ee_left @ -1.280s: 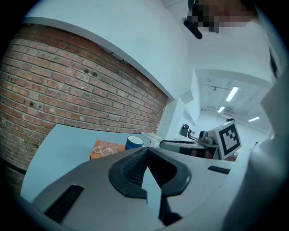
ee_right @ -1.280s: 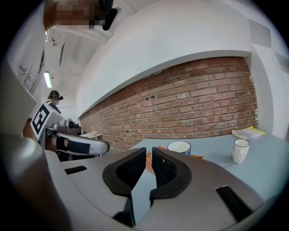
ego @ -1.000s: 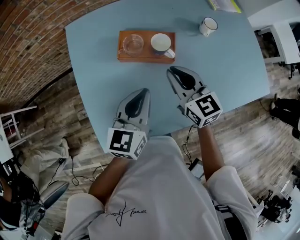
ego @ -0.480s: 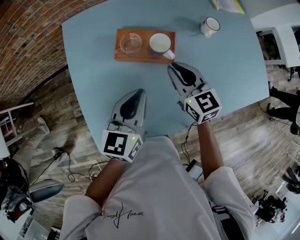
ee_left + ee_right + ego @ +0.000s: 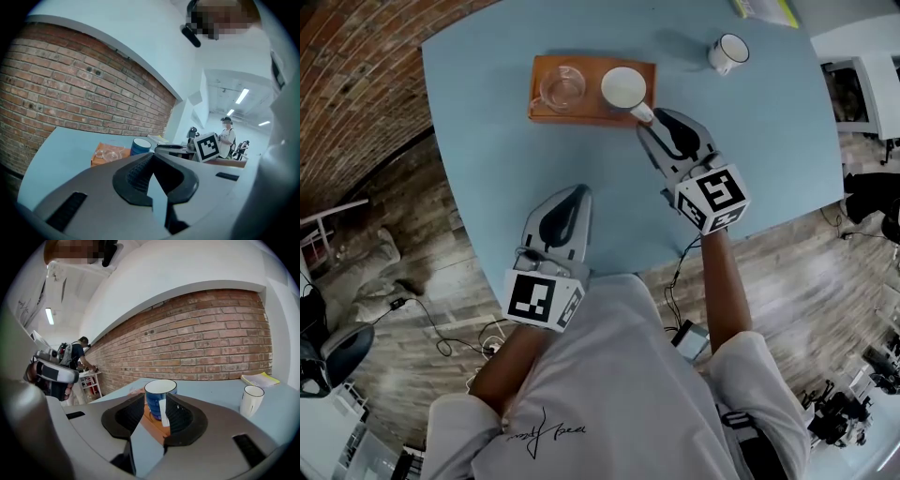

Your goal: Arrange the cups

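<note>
Glossy blue ceramic mug (image 5: 623, 88) sits on a flat wooden tray (image 5: 542, 112) on the smooth pale-blue surface (image 5: 487, 169); right tool (image 5: 649, 120), jaws just opened, flanks its white handle (image 5: 163, 412); left tool (image 5: 576, 191) clenched, empty

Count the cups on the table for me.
3: glass cup and blue mug on the tray, white mug alone at the far right. None seem hidden.

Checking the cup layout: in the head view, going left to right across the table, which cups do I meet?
Left to right: clear glass cup → blue ceramic mug with white inside → white mug with dark rim.
</note>
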Tool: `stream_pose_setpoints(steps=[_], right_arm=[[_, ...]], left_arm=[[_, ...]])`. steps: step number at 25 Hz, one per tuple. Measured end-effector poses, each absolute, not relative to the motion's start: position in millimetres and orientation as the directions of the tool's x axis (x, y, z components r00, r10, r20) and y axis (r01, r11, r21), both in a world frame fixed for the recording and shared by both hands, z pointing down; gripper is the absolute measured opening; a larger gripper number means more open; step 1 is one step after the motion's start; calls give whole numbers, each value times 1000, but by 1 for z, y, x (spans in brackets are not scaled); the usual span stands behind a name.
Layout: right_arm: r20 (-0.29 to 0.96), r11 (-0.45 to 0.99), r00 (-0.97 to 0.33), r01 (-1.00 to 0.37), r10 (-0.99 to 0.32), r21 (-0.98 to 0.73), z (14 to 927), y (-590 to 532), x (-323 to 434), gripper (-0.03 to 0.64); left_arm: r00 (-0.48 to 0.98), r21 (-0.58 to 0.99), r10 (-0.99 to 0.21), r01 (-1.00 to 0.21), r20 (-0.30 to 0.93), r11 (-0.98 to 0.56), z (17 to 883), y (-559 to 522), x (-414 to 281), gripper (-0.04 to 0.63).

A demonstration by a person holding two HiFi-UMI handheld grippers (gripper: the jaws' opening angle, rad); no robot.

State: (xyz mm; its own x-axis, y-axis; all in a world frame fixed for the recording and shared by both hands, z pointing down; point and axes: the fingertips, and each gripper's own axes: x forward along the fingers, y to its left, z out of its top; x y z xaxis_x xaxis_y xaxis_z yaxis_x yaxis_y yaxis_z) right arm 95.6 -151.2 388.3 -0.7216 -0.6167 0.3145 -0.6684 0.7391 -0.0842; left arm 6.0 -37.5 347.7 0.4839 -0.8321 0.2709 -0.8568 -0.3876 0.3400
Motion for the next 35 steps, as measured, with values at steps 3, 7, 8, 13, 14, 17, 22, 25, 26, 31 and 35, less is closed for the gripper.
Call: stream_pose_setpoints(steps=[3,7,8,13,14,17,22,25,26,31,35], right_arm=[[327,760,-731,-647,-599,-55,393,-157,94,123],[353,776,-733,-630,-582,-30,406,-163,93,127],[359,776,-730,-630,-582,-25,409,-165,93,127],[364,780,-733,-625,-575,-28,422,-167,94,127],[362,782,-735,-623,-573,-28,423,-167,94,127],[355,782,-738,-622,-573,-31,427,-170,92,127],[347,777,-734,-629,-584,-22,432,-173,88,127],[342,774,-730,-634,-592,-13,433,-173,86,127],[339,771,-729,-637,-595,-16,433,-173,86,127],[323,762,-727,-647,-606,-25,434,-173,86,126],[312,755,-721,-655,-618,-19,433,-173,83,78]], left_arm=[[494,352,-824,-850,277,-391,350,-39,9,8],[495,364,-820,-848,287,-385,354,-42,9,8],[496,363,-819,-848,289,-385,355,-42,9,8],[511,377,-798,-841,318,-388,365,-43,10,8],[517,382,-792,-838,326,-390,368,-43,11,8],[522,385,-782,-836,339,-391,371,-45,9,8],[535,386,-772,-830,343,-404,372,-45,10,8],[531,389,-771,-832,351,-396,374,-42,8,8],[530,390,-771,-833,354,-393,375,-42,8,8],[526,387,-770,-836,361,-389,377,-40,4,8],[524,388,-772,-837,361,-386,377,-42,2,8]])
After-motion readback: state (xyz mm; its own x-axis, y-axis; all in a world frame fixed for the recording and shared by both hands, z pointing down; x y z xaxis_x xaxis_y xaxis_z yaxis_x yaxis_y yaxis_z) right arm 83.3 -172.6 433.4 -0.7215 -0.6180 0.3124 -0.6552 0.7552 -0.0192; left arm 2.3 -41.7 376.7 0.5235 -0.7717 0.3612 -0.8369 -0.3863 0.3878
